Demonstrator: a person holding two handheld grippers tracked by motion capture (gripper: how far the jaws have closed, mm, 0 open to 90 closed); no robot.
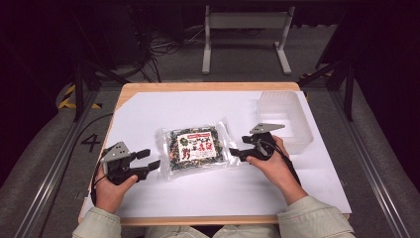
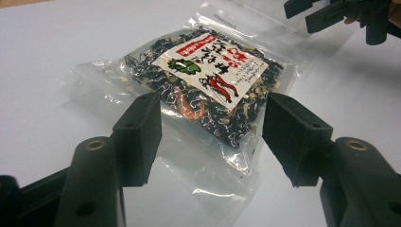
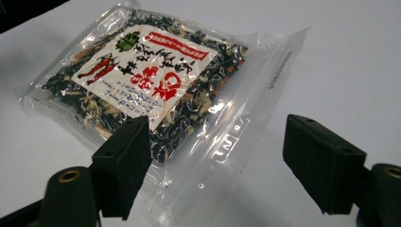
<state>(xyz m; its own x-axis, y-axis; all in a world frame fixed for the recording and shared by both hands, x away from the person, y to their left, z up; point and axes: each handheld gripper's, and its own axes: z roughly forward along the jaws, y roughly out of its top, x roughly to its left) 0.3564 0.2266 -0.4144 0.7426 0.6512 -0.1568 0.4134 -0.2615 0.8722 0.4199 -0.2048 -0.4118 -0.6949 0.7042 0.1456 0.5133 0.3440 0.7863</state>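
A clear bag of dried seaweed mix (image 1: 196,147) lies flat between the two grippers, its printed label facing up, and it looks as if the person means to take it by both ends at once. The left gripper (image 1: 147,161) waits just off the bag's near edge with its jaws about half apart and nothing between the pads; from the left gripper view the clear margin of the bag (image 2: 208,94) sits right ahead of the gap. The right gripper (image 1: 236,147) stands at the opposite side, jaws spread wide and gripping nothing, the sealed strip of the bag (image 3: 156,80) just ahead of them, so a short push forward would probably catch that flap. Beyond the right gripper, a little way off, an empty translucent plastic tub (image 1: 284,118) waits, likely the bag's destination. Everything rests on a white sheet (image 1: 148,109) covering a wooden table (image 1: 208,86); past it the room is dark, with grey floor, loose cables and a white frame (image 1: 245,29).
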